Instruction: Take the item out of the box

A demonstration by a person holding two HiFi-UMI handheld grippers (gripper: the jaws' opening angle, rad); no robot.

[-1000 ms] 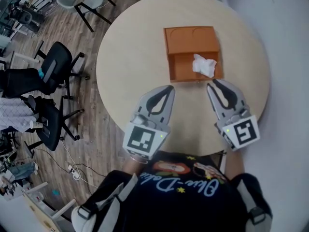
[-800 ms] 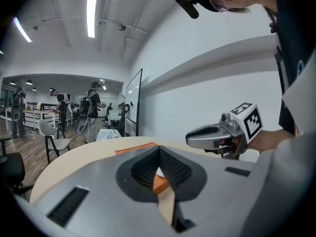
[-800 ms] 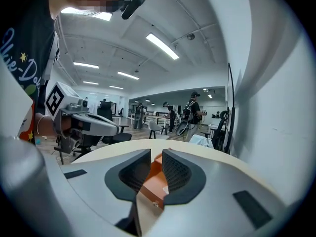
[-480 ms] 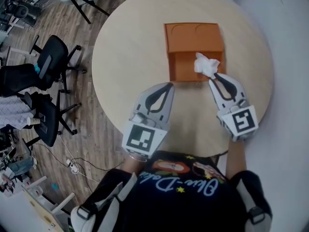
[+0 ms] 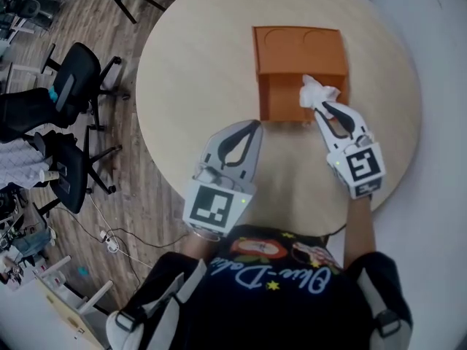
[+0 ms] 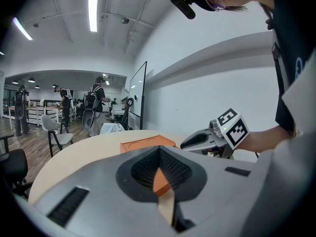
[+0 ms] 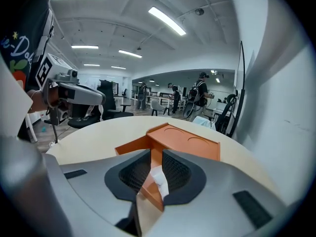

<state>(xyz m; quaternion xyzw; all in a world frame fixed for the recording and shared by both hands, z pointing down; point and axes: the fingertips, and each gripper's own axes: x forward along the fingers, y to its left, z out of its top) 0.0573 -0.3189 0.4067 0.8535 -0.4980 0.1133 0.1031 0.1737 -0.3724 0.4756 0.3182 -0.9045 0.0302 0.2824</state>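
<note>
Right, the right gripper (image 5: 322,108) hovers at the orange box (image 5: 299,53) on the round table (image 5: 197,71). Its jaws stand narrowly apart, tips at the crumpled white tissue (image 5: 318,92) lying in the box's open tray. The left gripper (image 5: 255,125), jaws together, sits just short of the box.

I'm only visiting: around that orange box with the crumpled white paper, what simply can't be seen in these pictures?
Covered half of the orange box: its own top hides the inside, in every view.
Beneath the crumpled white paper: in the head view, the paper and the right gripper cover that corner.
The paper, in the left gripper view: the left gripper blocks it with its own body.
People in the background: too small, in both gripper views.
</note>
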